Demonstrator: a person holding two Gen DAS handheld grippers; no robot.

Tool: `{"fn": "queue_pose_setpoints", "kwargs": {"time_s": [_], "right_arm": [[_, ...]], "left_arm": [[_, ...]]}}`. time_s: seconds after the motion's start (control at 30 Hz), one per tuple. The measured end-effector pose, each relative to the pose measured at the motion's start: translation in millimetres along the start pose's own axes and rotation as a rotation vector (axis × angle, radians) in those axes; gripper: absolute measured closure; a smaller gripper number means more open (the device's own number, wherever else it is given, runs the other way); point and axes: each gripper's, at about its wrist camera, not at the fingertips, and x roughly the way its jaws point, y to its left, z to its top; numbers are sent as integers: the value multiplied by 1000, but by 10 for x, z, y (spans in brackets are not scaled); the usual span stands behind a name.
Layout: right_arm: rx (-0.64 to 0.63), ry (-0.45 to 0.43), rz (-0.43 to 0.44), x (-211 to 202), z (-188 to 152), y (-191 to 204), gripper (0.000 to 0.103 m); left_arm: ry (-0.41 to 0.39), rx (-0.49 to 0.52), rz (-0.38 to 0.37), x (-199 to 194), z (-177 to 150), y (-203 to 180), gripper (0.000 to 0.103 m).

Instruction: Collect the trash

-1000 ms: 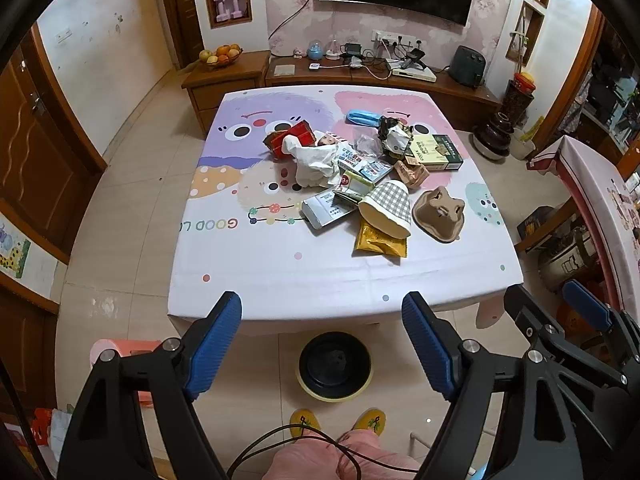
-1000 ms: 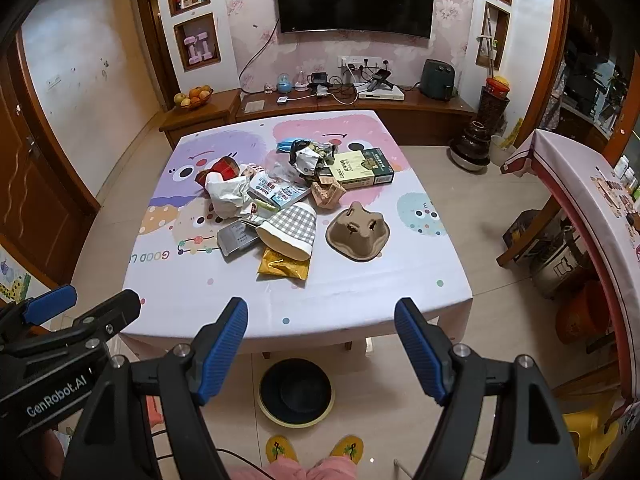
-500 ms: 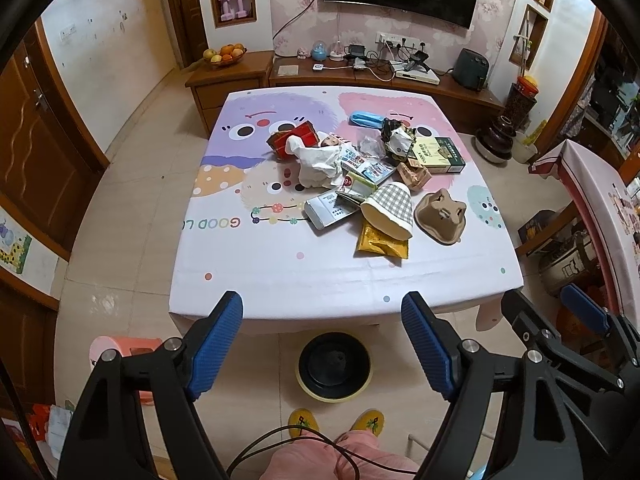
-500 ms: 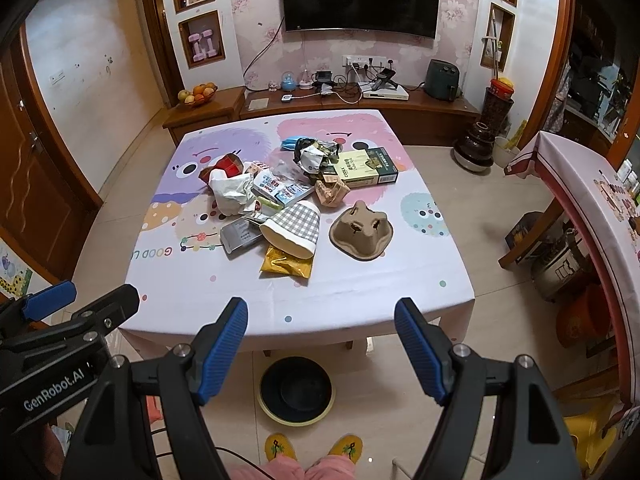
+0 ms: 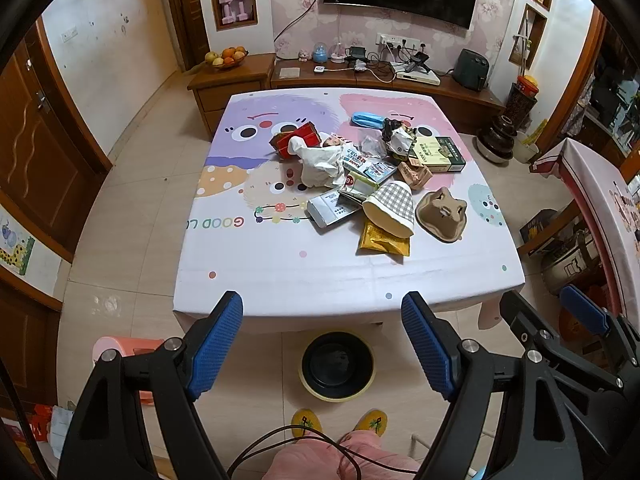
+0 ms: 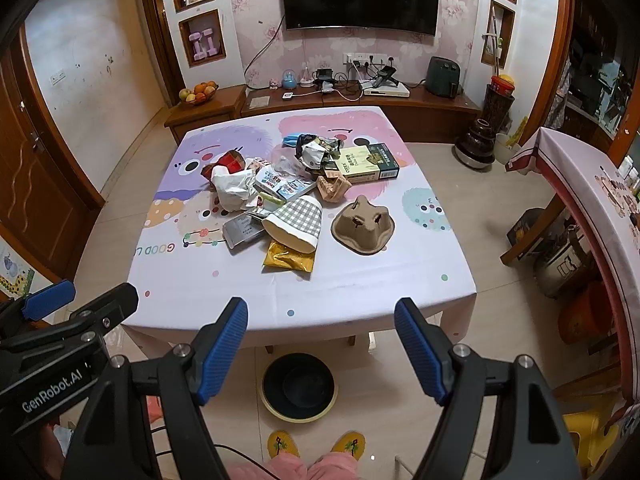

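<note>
Two grippers hung over the near edge of a table, and you had not yet touched any trash.

From the left wrist view, your left gripper (image 5: 322, 344) had its blue fingers (image 5: 216, 344) spread wide with nothing between them. Beyond them, the table (image 5: 280, 272) wore a cartoon cloth, and the trash sat heaped past its middle: a white bag (image 5: 320, 160), a checked cup (image 5: 390, 208) on its side, a gold packet (image 5: 382, 240) under the cup, a brown tray (image 5: 442, 212) just to the right, and a green box (image 5: 438, 154) farther back. A black bin (image 5: 337, 365) stood on the floor under the near edge, just ahead of your slippers (image 5: 306, 422).

From the right wrist view, your right gripper (image 6: 320, 350) was also spread wide and empty. The same heap lay well apart from its fingers, and the gold packet (image 6: 290, 258) was the nearest piece. The bin (image 6: 299, 387) sat below, between the fingers.

Judging by this, you were at the start, lining up a first pick. Next you would need to reach forward and down to a near piece, close on it, then carry it back to the bin.
</note>
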Motion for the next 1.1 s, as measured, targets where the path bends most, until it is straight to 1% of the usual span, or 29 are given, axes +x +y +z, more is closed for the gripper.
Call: {"fn": "queue_pose_setpoints", "kwargs": {"time_s": [0.63,1.1], "right_arm": [[3,4,4,-37,-12,-23,27],[20,9,-2,-18,-90,21,27]], "left_arm": [[-18,17,-4,-55,-54,63,23],[-22,50,-25,-91,-145,131,23]]}}
